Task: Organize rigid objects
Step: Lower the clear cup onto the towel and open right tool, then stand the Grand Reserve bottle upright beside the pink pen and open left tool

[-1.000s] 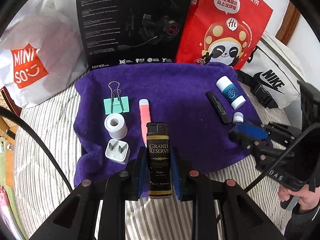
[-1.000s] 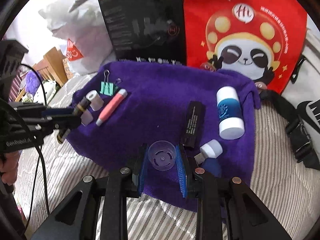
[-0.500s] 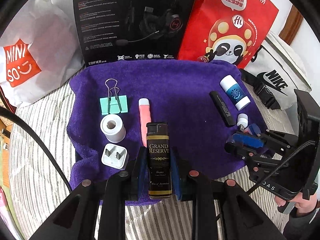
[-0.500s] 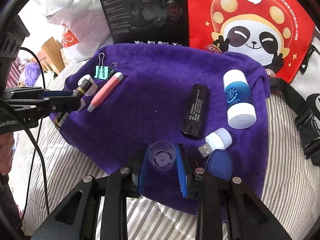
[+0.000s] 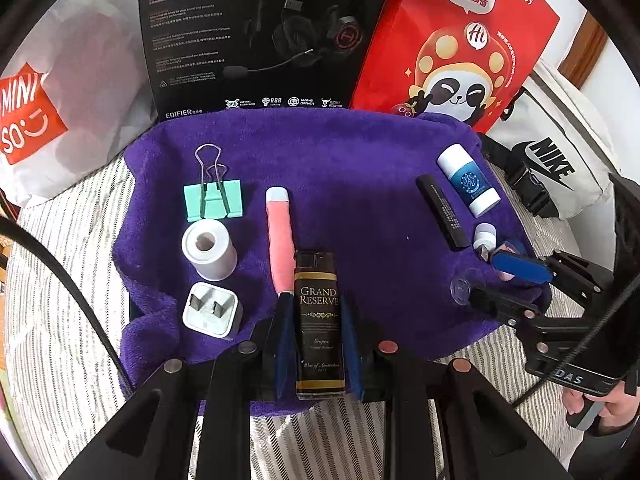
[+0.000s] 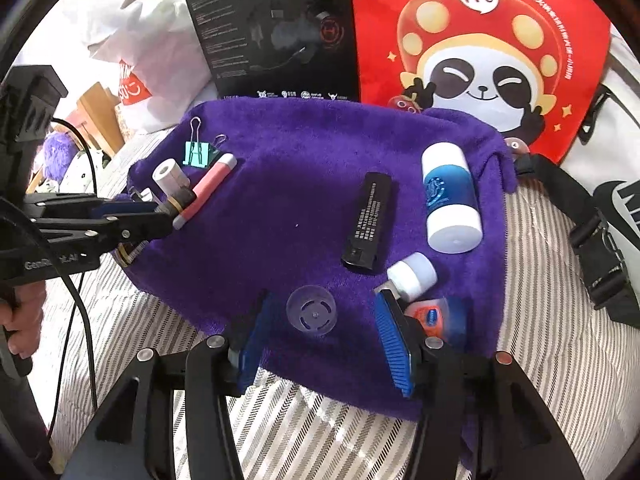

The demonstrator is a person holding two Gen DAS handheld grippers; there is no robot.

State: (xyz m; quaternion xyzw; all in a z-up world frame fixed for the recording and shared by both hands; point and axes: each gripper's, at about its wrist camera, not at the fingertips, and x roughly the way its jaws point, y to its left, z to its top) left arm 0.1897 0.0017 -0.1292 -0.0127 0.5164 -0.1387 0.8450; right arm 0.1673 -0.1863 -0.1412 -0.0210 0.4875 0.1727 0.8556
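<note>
Purple towel point(image 6: 304, 200), half-hidden orange tin point(image 6: 430, 316)

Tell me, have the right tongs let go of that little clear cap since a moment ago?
Yes. The right tongs now stand wide open, and the clear cap lies free on the purple towel between them.

Fuzzy purple towel point(image 5: 360, 184); glossy black lighter point(image 5: 319, 320); clear plastic cap point(image 6: 312, 315); wire-handled clip point(image 5: 213, 196); shiny red bag point(image 5: 452, 40) at upper right.

Left gripper point(image 5: 318, 332) clamped shut — right gripper point(image 6: 320, 336) (low) spread wide.
</note>
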